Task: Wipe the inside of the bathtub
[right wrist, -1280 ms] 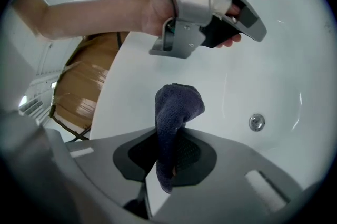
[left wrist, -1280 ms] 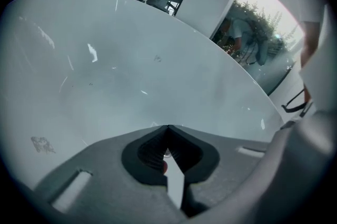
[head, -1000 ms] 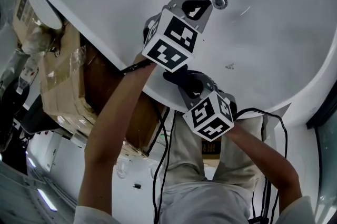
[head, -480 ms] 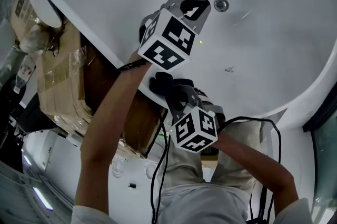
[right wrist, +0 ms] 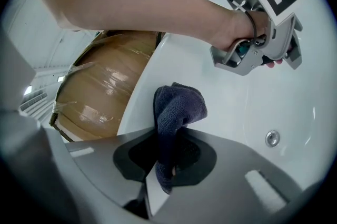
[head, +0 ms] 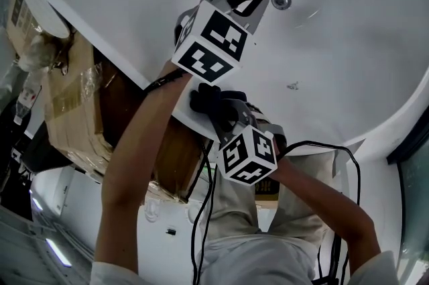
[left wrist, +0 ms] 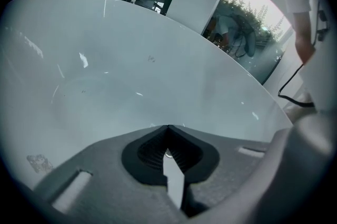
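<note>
The big white bathtub (head: 348,62) fills the top of the head view. Its inside is smooth, pale and shiny.

The left gripper (head: 242,2) has a black-and-white marker cube on it. It is out over the inside of the tub. Its jaws are pressed together, and nothing is between them. A small round silver fitting (head: 281,1) sits in the tub wall. It is just beside that gripper, at about 3 o'clock from its tip.

The right gripper (head: 216,108) is lower, at about 6 o'clock from the left one, near the tub's edge. Its jaws are pinching a dark blue fuzzy cloth (right wrist: 178,104). The cloth sticks up out of the jaws and folds over at the top. It is on the inner side of the tub's white rim. From these views I cannot be sure that it touches the tub.

In the right gripper view, the silver fitting is at about 4 o'clock from the cloth. The left gripper is at about 2 o'clock from the cloth, held by a bare hand (right wrist: 234,33).

A brown cardboard box wrapped in shiny clear tape (head: 74,102) stands outside the tub, right against its rim. It is at about 9 o'clock from the grippers. The person's light trousers (head: 248,203) show below the right gripper.
</note>
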Tool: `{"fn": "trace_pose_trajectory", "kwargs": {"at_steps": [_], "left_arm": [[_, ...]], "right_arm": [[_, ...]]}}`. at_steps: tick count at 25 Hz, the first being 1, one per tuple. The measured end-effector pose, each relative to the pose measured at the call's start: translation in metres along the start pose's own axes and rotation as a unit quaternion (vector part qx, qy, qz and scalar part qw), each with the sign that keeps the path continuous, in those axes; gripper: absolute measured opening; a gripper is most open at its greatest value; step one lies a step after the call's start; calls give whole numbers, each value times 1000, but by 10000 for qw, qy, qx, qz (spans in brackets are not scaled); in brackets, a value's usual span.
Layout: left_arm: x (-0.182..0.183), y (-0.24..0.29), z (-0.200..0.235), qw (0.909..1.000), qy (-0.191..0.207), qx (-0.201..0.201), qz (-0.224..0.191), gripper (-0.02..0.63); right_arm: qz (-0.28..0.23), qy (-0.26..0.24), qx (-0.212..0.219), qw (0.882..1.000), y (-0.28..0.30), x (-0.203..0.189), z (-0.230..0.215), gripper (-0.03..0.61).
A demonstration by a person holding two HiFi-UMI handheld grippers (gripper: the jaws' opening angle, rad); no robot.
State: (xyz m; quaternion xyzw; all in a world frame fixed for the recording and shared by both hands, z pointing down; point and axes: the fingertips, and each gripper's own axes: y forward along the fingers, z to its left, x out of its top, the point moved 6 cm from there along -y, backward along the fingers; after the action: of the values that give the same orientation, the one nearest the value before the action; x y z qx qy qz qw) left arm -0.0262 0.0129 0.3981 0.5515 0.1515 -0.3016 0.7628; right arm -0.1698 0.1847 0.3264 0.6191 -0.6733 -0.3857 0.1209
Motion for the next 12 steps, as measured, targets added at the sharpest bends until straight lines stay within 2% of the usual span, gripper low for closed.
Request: {"fn": "trace_pose_trajectory", "kwargs": {"at_steps": [12], "left_arm": [[-9,9,12,9999,-103,-7,34,-2]], "right_arm": [[186,65,-382,9991,38,-11,-53,48]]}}
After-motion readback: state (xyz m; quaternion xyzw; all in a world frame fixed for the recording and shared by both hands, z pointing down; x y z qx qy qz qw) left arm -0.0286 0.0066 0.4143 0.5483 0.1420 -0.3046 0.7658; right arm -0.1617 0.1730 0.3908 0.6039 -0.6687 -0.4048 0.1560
